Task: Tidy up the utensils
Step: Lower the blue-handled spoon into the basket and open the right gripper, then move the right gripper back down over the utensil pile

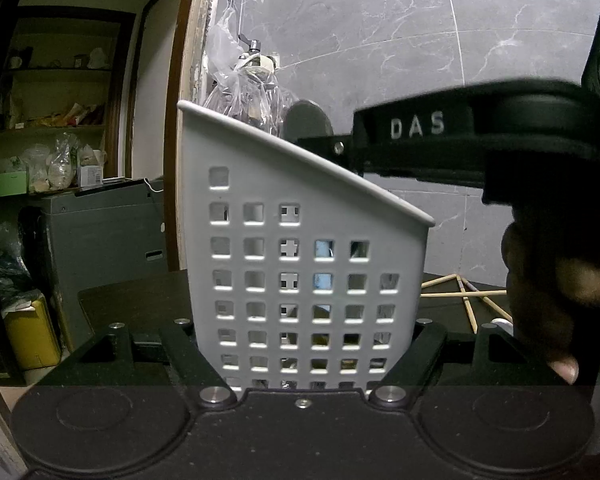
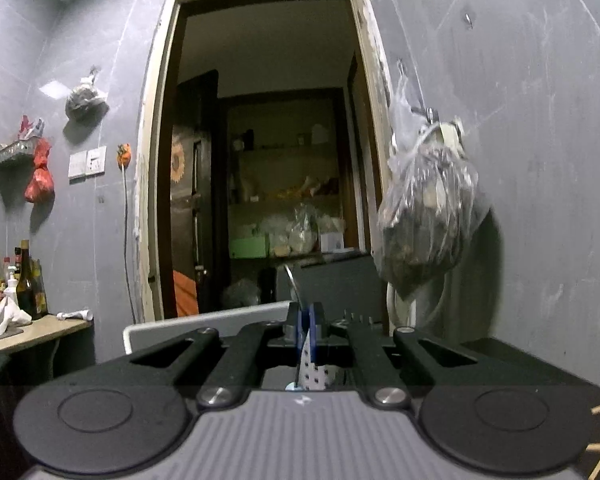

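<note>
A white perforated utensil holder (image 1: 300, 264) with a slanted rim stands on the black table, and my left gripper (image 1: 305, 358) is shut on its base, one finger on each side. Above its rim, my right gripper (image 1: 308, 124) reaches in from the right, held by a hand (image 1: 540, 300). In the right wrist view my right gripper (image 2: 306, 330) is shut on a utensil (image 2: 314, 372) with a white dotted handle and a thin metal stem that points up past the blue pads (image 2: 300, 330). The holder's white rim (image 2: 204, 324) lies just below and ahead.
Several wooden chopsticks (image 1: 468, 292) lie crossed on the black table right of the holder. A plastic bag (image 2: 428, 208) hangs on the grey tiled wall behind. A doorway (image 2: 268, 152) opens to shelves. Bottles (image 2: 24, 280) stand on a counter at the left.
</note>
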